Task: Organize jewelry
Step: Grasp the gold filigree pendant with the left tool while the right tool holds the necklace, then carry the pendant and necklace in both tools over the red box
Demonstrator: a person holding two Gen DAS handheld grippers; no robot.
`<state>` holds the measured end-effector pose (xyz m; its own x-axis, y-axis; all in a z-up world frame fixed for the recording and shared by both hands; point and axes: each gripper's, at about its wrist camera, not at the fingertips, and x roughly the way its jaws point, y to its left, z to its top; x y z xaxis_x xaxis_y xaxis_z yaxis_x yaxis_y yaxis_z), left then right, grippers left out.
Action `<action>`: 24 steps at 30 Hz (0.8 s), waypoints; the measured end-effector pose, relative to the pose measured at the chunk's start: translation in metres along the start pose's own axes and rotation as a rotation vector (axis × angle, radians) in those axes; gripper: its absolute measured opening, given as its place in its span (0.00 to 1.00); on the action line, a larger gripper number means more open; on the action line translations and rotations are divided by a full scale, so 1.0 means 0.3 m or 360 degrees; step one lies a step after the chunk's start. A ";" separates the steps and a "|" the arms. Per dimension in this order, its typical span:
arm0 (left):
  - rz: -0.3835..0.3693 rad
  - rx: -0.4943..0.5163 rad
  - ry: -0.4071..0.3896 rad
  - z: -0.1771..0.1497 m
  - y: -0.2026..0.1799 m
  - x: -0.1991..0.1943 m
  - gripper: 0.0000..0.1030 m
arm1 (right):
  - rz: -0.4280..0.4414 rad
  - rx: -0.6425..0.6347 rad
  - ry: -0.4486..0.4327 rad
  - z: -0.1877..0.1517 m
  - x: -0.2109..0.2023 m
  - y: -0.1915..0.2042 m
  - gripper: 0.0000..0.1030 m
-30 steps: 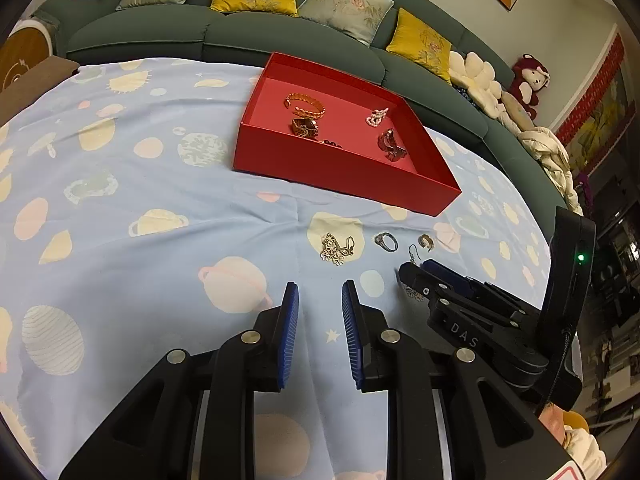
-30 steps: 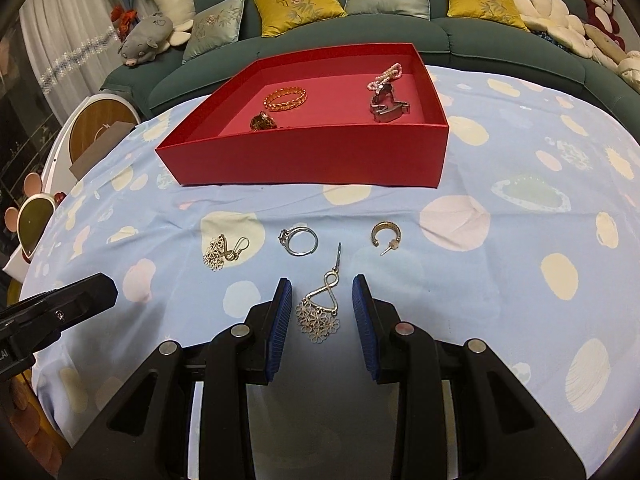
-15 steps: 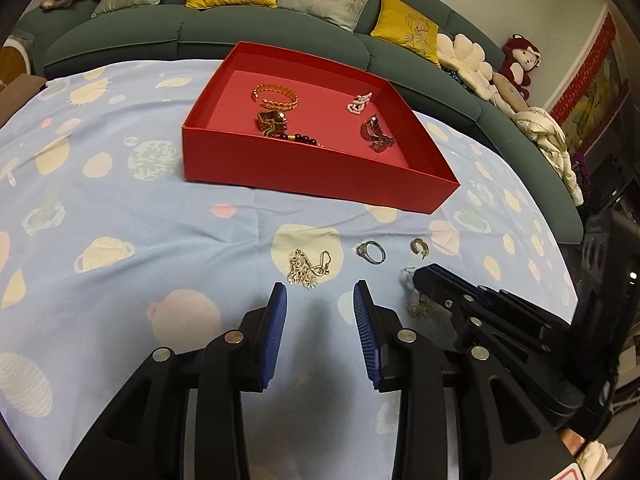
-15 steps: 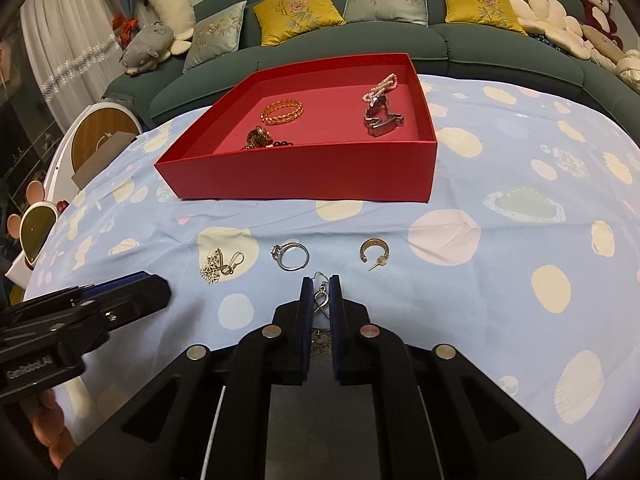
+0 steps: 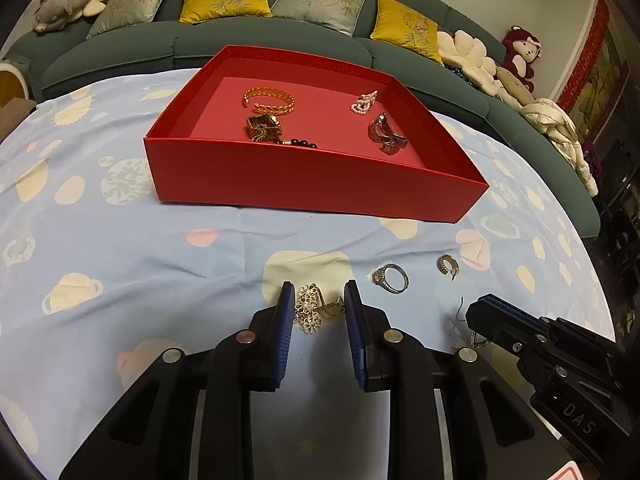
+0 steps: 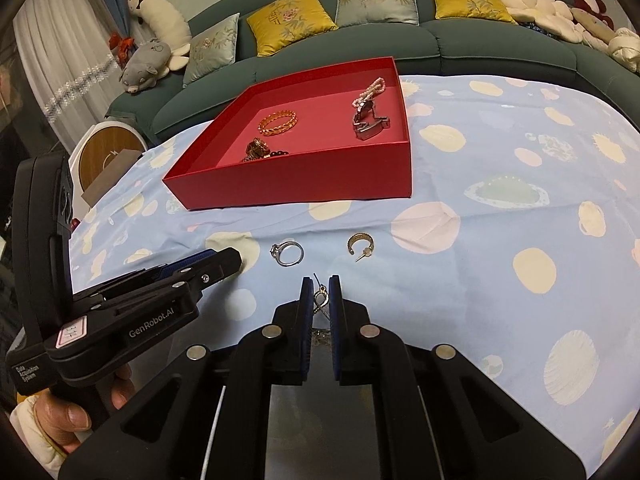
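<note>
My R gripper point(image 6: 320, 292) clamped on dangly earring point(image 6: 321, 298). My L gripper point(image 5: 316, 300) jaws just closing round flower earring point(image 5: 310, 306), pads not pressing yet. Red tray point(image 5: 312, 178) beyond.

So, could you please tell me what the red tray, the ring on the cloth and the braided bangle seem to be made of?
The red tray looks like matte cardboard: thin straight walls, crisp folded corners, no shine. The ring on the cloth looks like silver-toned metal, with bright glints and a small setting; the exact metal is unclear. The braided bangle looks like polished gold-coloured metal, possibly only plated.
</note>
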<state>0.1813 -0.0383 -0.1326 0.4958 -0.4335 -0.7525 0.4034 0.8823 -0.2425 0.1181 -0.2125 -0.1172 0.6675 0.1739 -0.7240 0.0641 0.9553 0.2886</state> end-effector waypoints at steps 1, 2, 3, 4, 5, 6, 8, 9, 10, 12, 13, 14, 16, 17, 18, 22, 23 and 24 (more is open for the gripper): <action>0.0004 0.0007 -0.0006 -0.001 -0.001 0.000 0.20 | 0.0001 0.0000 -0.0002 0.000 -0.001 0.001 0.07; 0.0009 0.0015 -0.0010 -0.002 -0.003 -0.001 0.19 | 0.0003 0.0000 -0.0004 0.000 -0.002 0.002 0.07; 0.0015 0.0025 -0.0015 -0.003 -0.005 -0.002 0.19 | 0.0006 0.0001 -0.0004 0.000 -0.002 0.003 0.07; 0.0020 0.0031 -0.0018 -0.004 -0.007 -0.003 0.19 | 0.0008 0.0002 -0.0004 -0.001 -0.003 0.004 0.07; 0.0021 0.0036 -0.0017 -0.004 -0.008 -0.003 0.19 | 0.0009 0.0001 -0.0005 -0.001 -0.003 0.005 0.07; 0.0018 0.0032 -0.0016 -0.004 -0.007 -0.006 0.19 | 0.0009 0.0000 -0.0006 -0.002 -0.004 0.007 0.07; -0.0002 0.0017 -0.0015 -0.005 -0.005 -0.014 0.18 | 0.0012 0.0000 -0.0008 -0.001 -0.008 0.007 0.07; -0.0010 0.0009 -0.0021 -0.005 -0.004 -0.024 0.18 | 0.0012 -0.0001 -0.0012 0.000 -0.011 0.008 0.07; -0.0015 0.0007 -0.0031 -0.005 -0.006 -0.034 0.06 | 0.0013 -0.0001 -0.0016 0.001 -0.017 0.010 0.07; -0.0039 -0.0001 -0.0033 0.000 -0.008 -0.060 0.07 | 0.0016 -0.0001 -0.0030 0.005 -0.032 0.011 0.07; -0.0052 -0.0007 -0.0041 0.003 -0.009 -0.078 0.07 | 0.0019 0.0000 -0.0036 0.008 -0.042 0.010 0.07; -0.0070 -0.0004 -0.0054 0.006 -0.013 -0.097 0.07 | 0.0024 0.0001 -0.0046 0.010 -0.056 0.013 0.07; -0.0089 0.0008 -0.0093 0.017 -0.020 -0.146 0.07 | 0.0028 -0.0009 -0.0067 0.018 -0.084 0.018 0.07; -0.0104 0.0012 -0.0109 0.022 -0.022 -0.169 0.07 | 0.0028 -0.0016 -0.0079 0.023 -0.100 0.021 0.07; -0.0111 0.0013 -0.0126 0.029 -0.025 -0.194 0.07 | 0.0028 -0.0022 -0.0090 0.028 -0.113 0.025 0.07; -0.0158 0.0014 -0.0185 0.058 -0.031 -0.292 0.07 | 0.0033 -0.0042 -0.0137 0.051 -0.174 0.043 0.07; -0.0169 0.0015 -0.0204 0.068 -0.032 -0.319 0.07 | 0.0037 -0.0047 -0.0152 0.058 -0.192 0.050 0.07; -0.0177 0.0017 -0.0221 0.078 -0.032 -0.343 0.07 | 0.0042 -0.0053 -0.0163 0.065 -0.208 0.057 0.07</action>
<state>0.1444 -0.0063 -0.0385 0.5490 -0.5500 -0.6293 0.4694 0.8259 -0.3123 0.0919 -0.2117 -0.0548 0.7412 0.1754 -0.6479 0.0218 0.9584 0.2845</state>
